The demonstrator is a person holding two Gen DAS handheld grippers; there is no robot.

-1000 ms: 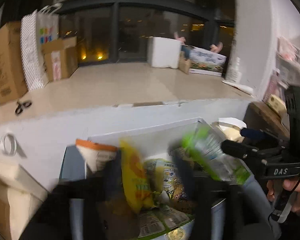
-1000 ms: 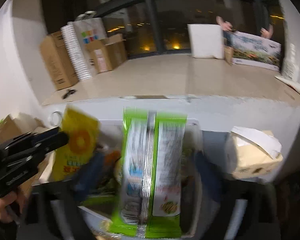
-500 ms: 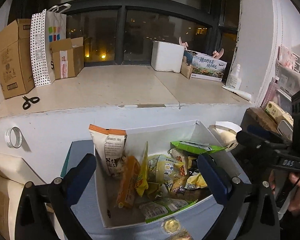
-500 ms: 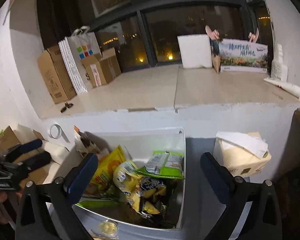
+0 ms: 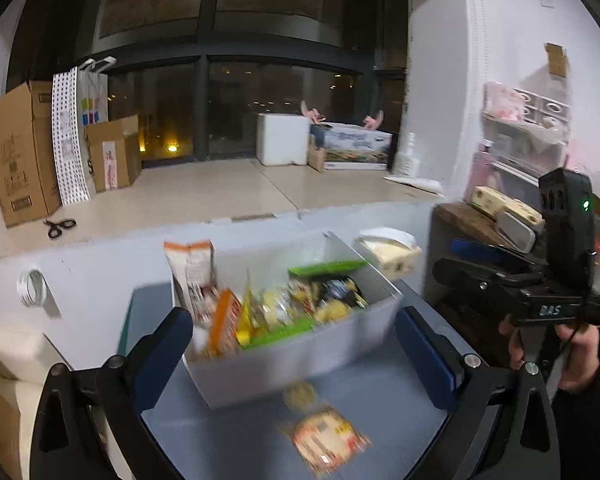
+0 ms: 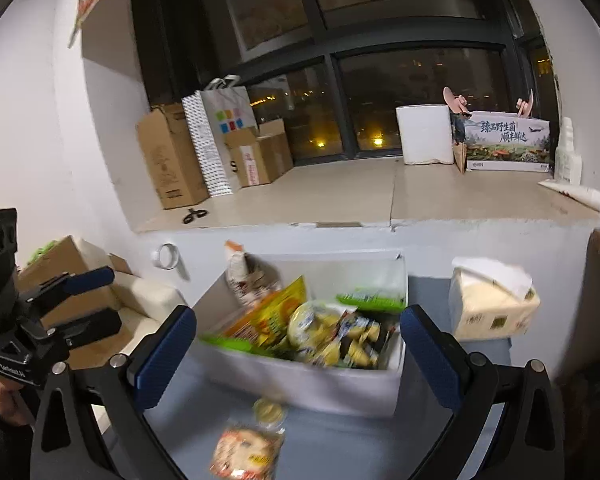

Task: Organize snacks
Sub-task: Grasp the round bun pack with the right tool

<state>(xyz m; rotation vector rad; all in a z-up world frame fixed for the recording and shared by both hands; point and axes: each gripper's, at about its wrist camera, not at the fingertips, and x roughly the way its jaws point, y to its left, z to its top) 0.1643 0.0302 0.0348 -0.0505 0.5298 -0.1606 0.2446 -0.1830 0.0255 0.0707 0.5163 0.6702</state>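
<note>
On the left we hold the left gripper (image 5: 292, 344), its jaws spread wide with nothing pinched. In the middle the white box (image 5: 300, 356) is already full of snacks (image 5: 292, 308); a tall bag (image 5: 190, 268) stands at its far left corner. Two packets (image 6: 246, 450) lie loose on the near table (image 6: 360, 444). On the right, the right gripper (image 6: 296, 354) is also spread and empty. If we press more in, the pile may spill or the bag may tip.

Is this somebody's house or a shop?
Probably a home, maybe a lived-in room by a window. A wide tiled window ledge holds brown cardboard boxes, a white bin full of snack packets sits below, and a tissue pack stands beside it.
</note>
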